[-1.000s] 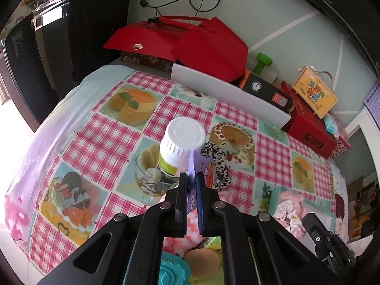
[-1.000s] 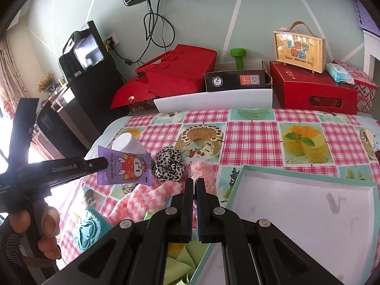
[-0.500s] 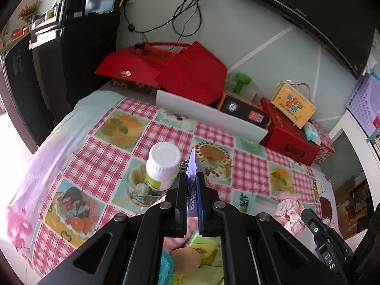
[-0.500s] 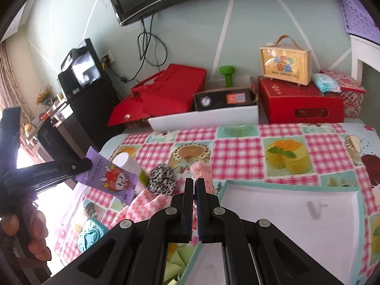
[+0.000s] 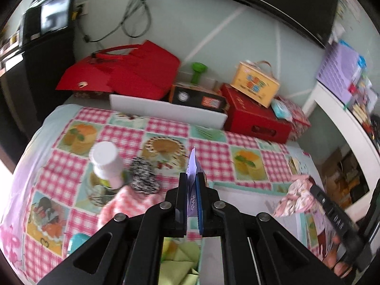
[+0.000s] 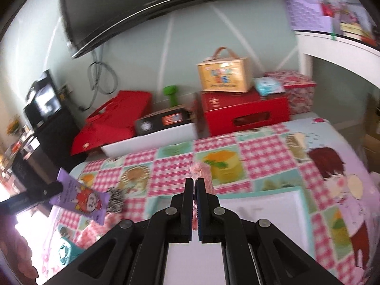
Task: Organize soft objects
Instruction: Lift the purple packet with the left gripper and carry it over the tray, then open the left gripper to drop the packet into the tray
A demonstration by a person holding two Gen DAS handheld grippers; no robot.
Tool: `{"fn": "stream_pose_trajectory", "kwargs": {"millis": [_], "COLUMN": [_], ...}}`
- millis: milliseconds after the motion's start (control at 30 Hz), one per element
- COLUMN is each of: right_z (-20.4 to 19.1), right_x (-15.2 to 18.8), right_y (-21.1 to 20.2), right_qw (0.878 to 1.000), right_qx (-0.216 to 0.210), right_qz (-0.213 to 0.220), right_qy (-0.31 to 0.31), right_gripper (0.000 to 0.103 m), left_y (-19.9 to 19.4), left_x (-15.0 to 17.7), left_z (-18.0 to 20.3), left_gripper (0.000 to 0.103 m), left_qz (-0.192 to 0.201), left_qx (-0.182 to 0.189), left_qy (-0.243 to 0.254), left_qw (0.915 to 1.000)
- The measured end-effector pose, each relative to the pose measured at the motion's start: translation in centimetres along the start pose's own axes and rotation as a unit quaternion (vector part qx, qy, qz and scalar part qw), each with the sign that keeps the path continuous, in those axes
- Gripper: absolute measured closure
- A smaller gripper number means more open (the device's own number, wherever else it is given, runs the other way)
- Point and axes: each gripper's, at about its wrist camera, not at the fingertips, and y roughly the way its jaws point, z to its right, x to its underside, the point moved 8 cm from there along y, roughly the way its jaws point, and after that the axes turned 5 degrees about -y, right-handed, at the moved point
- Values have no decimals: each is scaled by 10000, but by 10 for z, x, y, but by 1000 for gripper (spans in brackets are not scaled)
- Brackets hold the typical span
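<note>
My left gripper (image 5: 192, 178) is shut on a purple cartoon packet (image 5: 192, 166), held edge-on above the table; the packet also shows in the right wrist view (image 6: 82, 198). My right gripper (image 6: 194, 182) is shut on a pink floral scrunchie (image 6: 203, 173), which also shows in the left wrist view (image 5: 294, 196) at the right. A black-and-white scrunchie (image 5: 143, 174) and a pink-white knitted cloth (image 5: 129, 201) lie on the checked tablecloth. A white tray with a teal rim (image 6: 302, 204) lies under the right gripper.
A white-capped bottle (image 5: 105, 163) stands left of the scrunchie. Green cloth (image 5: 178, 261) and a teal item (image 5: 76, 239) lie near the front. Red boxes (image 5: 256, 121), a black box (image 5: 197, 98), a yellow case (image 5: 255, 83) and a white board (image 5: 166, 111) line the back.
Both grippers have risen and swung right with their loads. The bottle and the black-and-white scrunchie now sit further left in the left wrist view.
</note>
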Motion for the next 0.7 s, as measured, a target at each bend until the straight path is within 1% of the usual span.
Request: {"fn": "stream_pose_trajectory", "kwargs": {"millis": [167,233,400,500,633,700], "right_z": [48,63,91,99,99,99], "right_x": [1,3,6,9,13,16], "right_y": [-4,-7,-12,-10,-3,3], "right_qw": [9983,9969,9936,9917,9917,9913], "right_qx": [449,617,884,1058,1029,1058], "right_qz": [-45,-49,-78,-145,-242,-319], "right_qy": [381,477,701,719,728,712], "right_gripper": [100,100,100,100,100,100], "left_y": [13,18,37,49,67,76], "left_x": [17,23,44,56,73,81], "left_z": [36,48,78,94,111,115], "left_gripper": [97,97,97,97,97,97], "left_qz": [-200,-260,-466,-550,-663,-759], "left_qx": [144,194,331,487,514,541], "left_qy": [414,540,833,952,1168,1186], "left_qw": [9988,9980,9949,9927,9896,9886]}}
